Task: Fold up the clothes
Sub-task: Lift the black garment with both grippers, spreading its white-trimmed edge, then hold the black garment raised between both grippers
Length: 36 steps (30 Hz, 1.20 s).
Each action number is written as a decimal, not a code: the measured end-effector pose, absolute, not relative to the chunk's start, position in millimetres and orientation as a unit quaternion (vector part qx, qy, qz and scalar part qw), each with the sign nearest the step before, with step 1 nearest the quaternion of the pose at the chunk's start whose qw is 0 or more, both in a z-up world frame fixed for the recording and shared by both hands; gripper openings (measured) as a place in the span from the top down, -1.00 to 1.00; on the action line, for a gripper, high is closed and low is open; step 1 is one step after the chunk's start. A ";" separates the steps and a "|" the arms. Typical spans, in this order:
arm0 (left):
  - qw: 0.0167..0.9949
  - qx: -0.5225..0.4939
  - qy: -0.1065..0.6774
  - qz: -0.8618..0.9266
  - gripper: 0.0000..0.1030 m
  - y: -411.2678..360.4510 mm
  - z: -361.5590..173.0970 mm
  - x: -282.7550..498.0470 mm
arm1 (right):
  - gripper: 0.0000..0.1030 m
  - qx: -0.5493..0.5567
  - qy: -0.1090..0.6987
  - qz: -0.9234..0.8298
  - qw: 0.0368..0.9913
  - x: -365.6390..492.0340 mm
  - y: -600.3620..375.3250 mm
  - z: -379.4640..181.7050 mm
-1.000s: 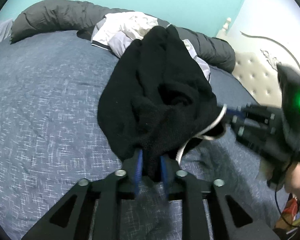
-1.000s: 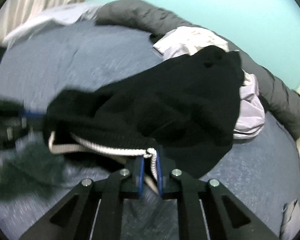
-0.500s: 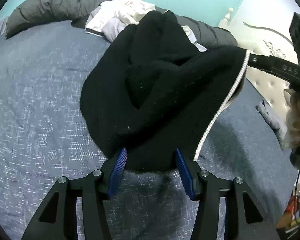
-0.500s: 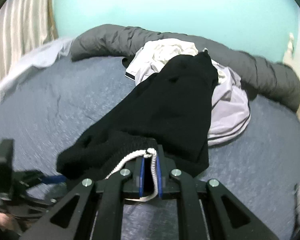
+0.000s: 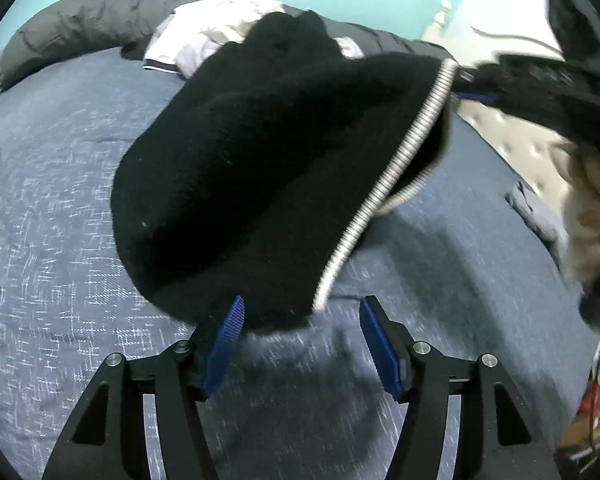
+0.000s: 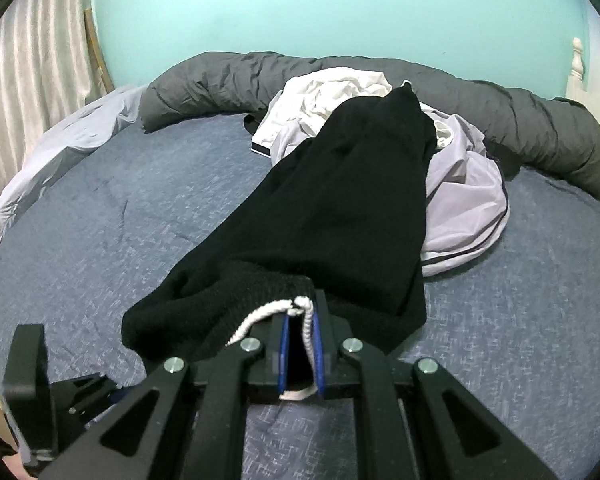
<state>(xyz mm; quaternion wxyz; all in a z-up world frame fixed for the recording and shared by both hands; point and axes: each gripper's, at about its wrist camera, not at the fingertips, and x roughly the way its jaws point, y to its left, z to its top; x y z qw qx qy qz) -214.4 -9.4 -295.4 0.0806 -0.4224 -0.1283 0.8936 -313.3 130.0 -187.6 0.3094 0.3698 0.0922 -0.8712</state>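
Right wrist view: the right gripper (image 6: 300, 344) pinches the black pants (image 6: 340, 208) by the cord, on the bed (image 6: 140, 200). The left gripper (image 5: 300, 340) has just been opening, letting go. Next, it grabs another edge.

The right gripper (image 6: 300, 344) clamps its blue jaws on the waistband and white drawstring (image 6: 306, 322) of a black garment (image 6: 340, 208) stretching across a blue bed (image 6: 140, 200). Its far end lies over a pale heap of clothes (image 6: 464, 200), before a rolled grey duvet (image 6: 220, 80).
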 end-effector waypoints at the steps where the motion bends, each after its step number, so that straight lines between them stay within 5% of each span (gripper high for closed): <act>1: 0.071 -0.420 -0.130 0.895 -0.24 -12.6 -297.4 -216.8 | 0.82 0.369 0.092 -0.871 0.311 -312.3 130.4 -187.1; 5: 0.057 -0.424 -0.130 0.894 -0.14 -21.7 -305.0 -224.8 | 0.82 0.371 0.090 -0.868 0.316 -310.0 131.3 -186.7; 10: 0.051 -0.421 -0.131 0.896 0.40 -38.5 -304.4 -226.1 | 0.82 0.371 0.088 -0.866 0.324 -303.4 132.0 -185.3; 18: 0.045 -0.375 -0.124 0.917 0.60 -60.6 -252.8 -203.6 | 0.83 0.337 0.071 -0.876 0.337 -276.5 140.9 -157.4; 25: 0.036 -0.330 -0.096 0.938 0.66 -68.4 -160.0 -184.8 | 0.85 0.284 0.041 -0.896 0.339 -249.9 158.8 -90.1; 36: 0.026 -0.233 -0.013 0.972 0.68 -62.9 56.6 -136.8 | 0.86 0.170 0.005 -0.921 0.350 -189.6 190.4 76.2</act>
